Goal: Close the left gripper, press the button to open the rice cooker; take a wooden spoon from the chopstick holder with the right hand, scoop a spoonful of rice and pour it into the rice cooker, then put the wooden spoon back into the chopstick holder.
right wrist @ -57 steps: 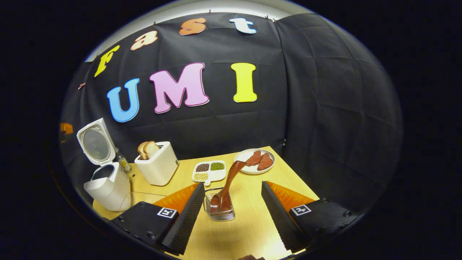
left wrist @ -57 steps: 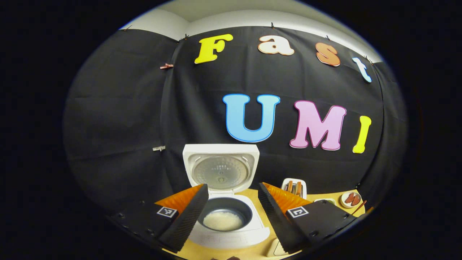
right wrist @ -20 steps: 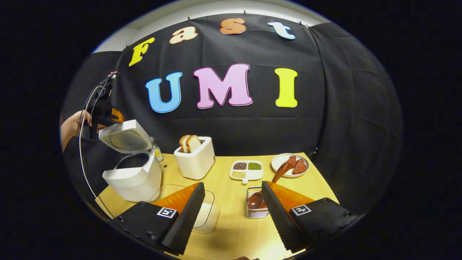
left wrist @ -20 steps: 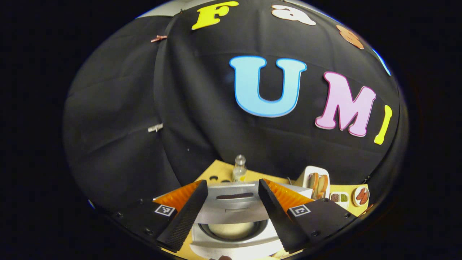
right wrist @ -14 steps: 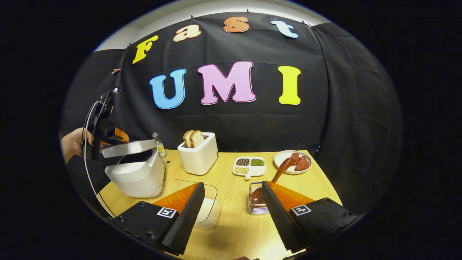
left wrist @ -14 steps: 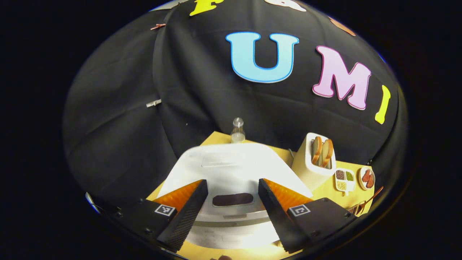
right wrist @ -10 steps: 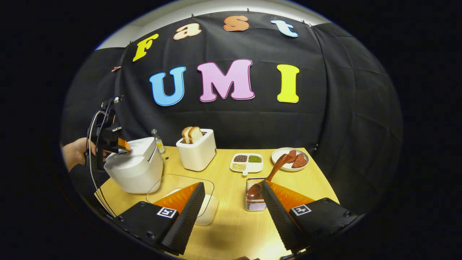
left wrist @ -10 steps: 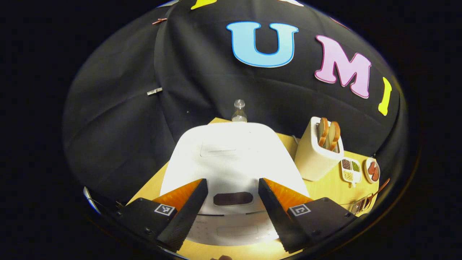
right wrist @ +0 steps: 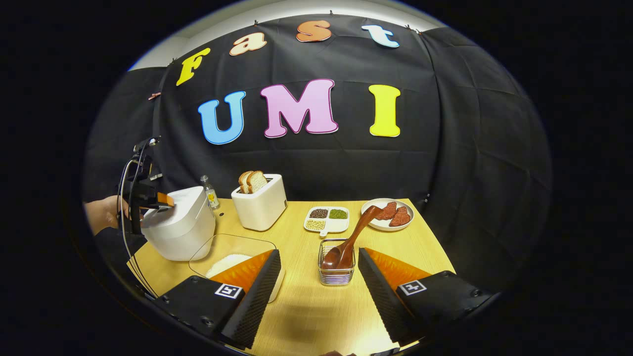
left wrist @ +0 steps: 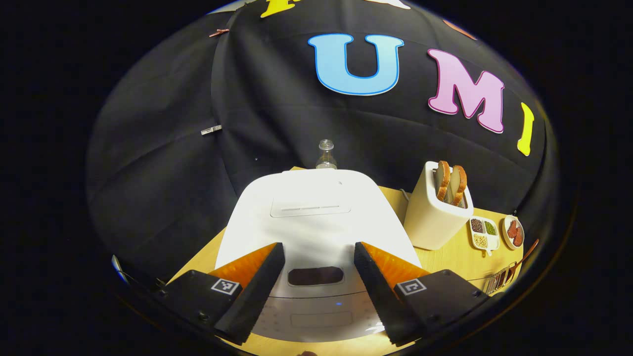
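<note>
We held the left gripper [left wrist: 316,277] with its fingers spread apart over the closed lid of the white plastic rice cooker [left wrist: 316,212], near its dark oval button [left wrist: 315,276]. Our right gripper [right wrist: 319,282] also stood parted above the light wooden table [right wrist: 385,242], the brown wooden spoon [right wrist: 348,242] leaning in the wire chopstick holder [right wrist: 336,274] just ahead. We could read no writing on the cooker.

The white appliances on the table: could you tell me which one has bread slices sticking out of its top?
The toaster, the boxy one standing between the rice cooker and the small divided dish. The rice cooker is rounded, with its lid shut and nothing on top.
</note>
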The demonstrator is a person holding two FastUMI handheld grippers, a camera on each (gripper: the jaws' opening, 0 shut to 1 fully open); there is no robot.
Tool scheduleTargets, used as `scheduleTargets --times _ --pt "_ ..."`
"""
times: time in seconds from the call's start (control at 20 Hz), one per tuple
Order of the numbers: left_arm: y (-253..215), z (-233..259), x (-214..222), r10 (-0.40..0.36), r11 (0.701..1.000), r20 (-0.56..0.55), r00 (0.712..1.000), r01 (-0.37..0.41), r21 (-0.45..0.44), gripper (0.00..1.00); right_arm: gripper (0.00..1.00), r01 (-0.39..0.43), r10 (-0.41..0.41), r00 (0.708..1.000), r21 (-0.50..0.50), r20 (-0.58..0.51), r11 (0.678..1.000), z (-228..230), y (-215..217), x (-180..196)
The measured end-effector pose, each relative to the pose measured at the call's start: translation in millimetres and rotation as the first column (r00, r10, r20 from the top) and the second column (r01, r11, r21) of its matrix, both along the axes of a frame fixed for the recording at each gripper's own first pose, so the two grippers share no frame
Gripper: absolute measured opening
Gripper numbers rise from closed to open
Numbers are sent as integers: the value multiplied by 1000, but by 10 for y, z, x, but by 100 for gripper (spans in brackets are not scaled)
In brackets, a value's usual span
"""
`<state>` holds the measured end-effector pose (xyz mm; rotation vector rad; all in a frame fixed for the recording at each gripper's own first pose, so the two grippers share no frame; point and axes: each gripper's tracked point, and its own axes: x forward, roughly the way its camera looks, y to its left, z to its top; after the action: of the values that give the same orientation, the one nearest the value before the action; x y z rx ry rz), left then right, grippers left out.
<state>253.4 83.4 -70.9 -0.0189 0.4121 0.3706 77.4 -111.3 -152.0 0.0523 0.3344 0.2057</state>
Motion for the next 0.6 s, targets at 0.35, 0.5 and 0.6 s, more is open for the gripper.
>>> scheduleTargets --times 0.35,0.5,0.6 --pt "-476 764 -610 -63 990 158 986 42 131 95 98 17 -19 997 19 70 1000 307 -219 99" --pt "-773 1006 -1060 -98 991 249 964 73 109 95 98 46 -50 990 32 133 998 632 -225 130" --pt "-963 1044 -1351 -124 991 279 952 107 74 95 98 78 -83 982 35 167 996 878 -229 135"
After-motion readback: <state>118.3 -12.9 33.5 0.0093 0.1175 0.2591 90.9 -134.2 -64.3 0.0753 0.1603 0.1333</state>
